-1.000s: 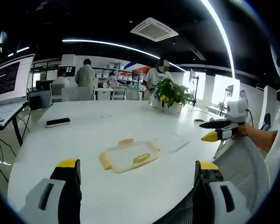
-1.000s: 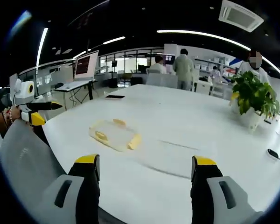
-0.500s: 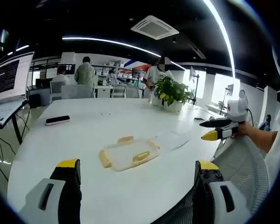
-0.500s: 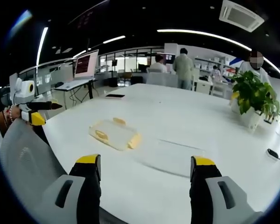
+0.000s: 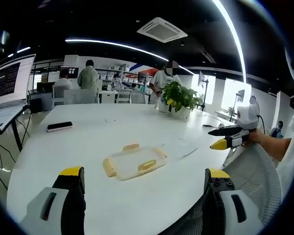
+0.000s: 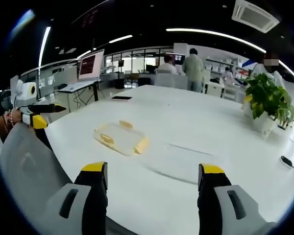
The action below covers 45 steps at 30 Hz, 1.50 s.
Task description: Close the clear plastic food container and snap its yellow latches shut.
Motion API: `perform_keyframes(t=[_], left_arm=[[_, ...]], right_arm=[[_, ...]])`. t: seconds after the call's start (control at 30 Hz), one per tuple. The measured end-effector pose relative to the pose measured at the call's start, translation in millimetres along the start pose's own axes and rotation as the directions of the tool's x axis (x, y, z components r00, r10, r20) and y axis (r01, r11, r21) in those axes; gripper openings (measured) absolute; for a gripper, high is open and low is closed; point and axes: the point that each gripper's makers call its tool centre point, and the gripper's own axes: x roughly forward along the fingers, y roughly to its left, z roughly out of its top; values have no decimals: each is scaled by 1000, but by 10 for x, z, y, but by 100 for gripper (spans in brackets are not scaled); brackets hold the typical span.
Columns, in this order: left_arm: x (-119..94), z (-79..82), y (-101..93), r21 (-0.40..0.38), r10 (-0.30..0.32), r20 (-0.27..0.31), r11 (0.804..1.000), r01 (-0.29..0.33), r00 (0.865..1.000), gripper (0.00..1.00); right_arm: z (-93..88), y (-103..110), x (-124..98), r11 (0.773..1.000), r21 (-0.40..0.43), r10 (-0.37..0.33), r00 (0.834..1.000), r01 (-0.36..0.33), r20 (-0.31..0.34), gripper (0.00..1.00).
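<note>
In the left gripper view the left gripper [image 5: 144, 183] stands at the bottom of the frame with its yellow-tipped jaws wide apart and nothing between them. Just above the gap, at centre frame, the container [image 5: 134, 163] lies flat on the white table [image 5: 88, 142], well apart from the jaws. Yellow latches [image 5: 147, 165] show along its edges (one at the near side, one at the left end, one at the far side). A clear lid [image 5: 182, 147] lies on the table just right of the container, faint and hard to outline. At the right edge, the right gripper [image 5: 224, 138] is held in a hand [image 5: 255, 137] over a mesh chair back [image 5: 252, 171], clear of the table; from here I cannot tell how far its jaws are parted. A phone [image 5: 59, 127] lies at left on the table, a potted plant [image 5: 177, 100] stands at upper centre, and a monitor [image 5: 10, 81] sits at upper left.

In the right gripper view the right gripper [image 6: 152, 182] also has its jaws spread wide and empty at the bottom of the frame. The container [image 6: 120, 138] lies left of centre, above the left jaw, and the lid [image 6: 179, 157] lies flat to its right, above the gap. The left gripper [image 6: 39, 115] appears at the left edge, held off the table. The plant [image 6: 265, 103] is at upper right, and people [image 6: 192, 71] stand at upper centre behind the table.
</note>
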Motion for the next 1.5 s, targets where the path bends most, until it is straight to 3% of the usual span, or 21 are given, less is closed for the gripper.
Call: perform_keyframes(t=[1.5], left_arm=[[-1, -10, 11, -15, 5, 0, 1000, -5, 1000, 99]], right_arm=[[-28, 4, -10, 1000, -3, -5, 1000, 5, -13, 70]])
